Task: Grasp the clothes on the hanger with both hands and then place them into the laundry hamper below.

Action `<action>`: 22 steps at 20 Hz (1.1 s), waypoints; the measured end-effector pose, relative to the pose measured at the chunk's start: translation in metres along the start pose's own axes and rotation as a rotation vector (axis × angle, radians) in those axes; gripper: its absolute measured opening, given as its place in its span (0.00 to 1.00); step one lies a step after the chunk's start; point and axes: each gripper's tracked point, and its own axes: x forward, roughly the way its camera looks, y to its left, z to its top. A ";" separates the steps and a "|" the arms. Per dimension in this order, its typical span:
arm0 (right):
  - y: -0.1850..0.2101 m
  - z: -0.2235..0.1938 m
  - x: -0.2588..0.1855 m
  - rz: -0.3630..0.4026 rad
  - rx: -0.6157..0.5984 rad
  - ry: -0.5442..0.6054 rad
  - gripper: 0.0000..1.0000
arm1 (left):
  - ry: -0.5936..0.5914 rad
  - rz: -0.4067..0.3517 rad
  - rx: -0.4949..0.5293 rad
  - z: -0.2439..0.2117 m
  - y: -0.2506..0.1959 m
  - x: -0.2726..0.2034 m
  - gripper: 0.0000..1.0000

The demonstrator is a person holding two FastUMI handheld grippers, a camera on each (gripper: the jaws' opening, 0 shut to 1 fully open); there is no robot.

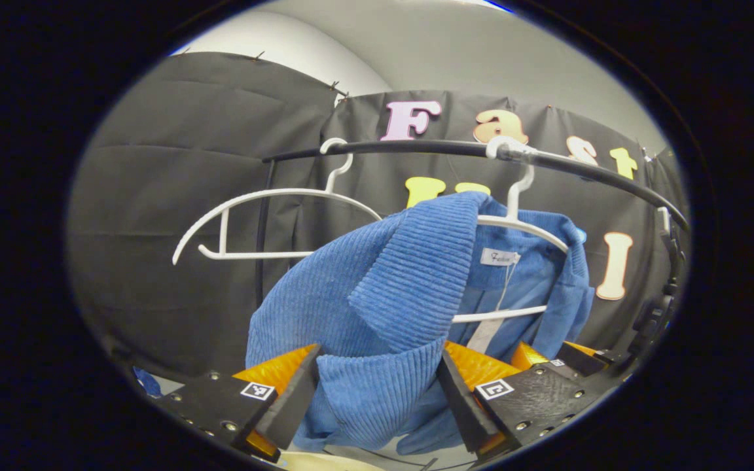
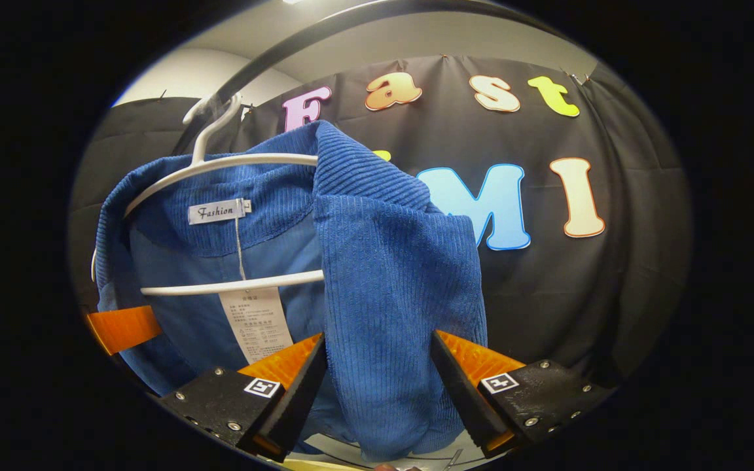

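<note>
I see the blue garment on its white hanger; my left gripper and right gripper straddle its cloth, fingers parted wide, not pinching.

Two white hangers, one blue garment, one rail.

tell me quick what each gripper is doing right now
Left gripper: open, blue corduroy jacket between its fingers, not clamped.
Right gripper: open, jacket front panel between its fingers, not clamped.
</note>
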 end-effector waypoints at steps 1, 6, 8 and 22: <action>0.000 0.001 0.003 -0.003 0.006 -0.003 0.95 | -0.004 0.018 0.001 0.001 0.005 0.003 0.94; -0.005 0.003 0.011 -0.008 0.023 -0.020 0.84 | -0.016 0.011 0.002 0.000 0.012 0.005 0.72; -0.011 0.004 0.015 -0.010 0.030 -0.020 0.63 | -0.040 0.026 0.004 0.006 0.019 0.006 0.46; -0.033 0.025 -0.001 -0.008 0.034 -0.079 0.00 | -0.090 -0.127 0.003 0.033 0.007 -0.030 0.01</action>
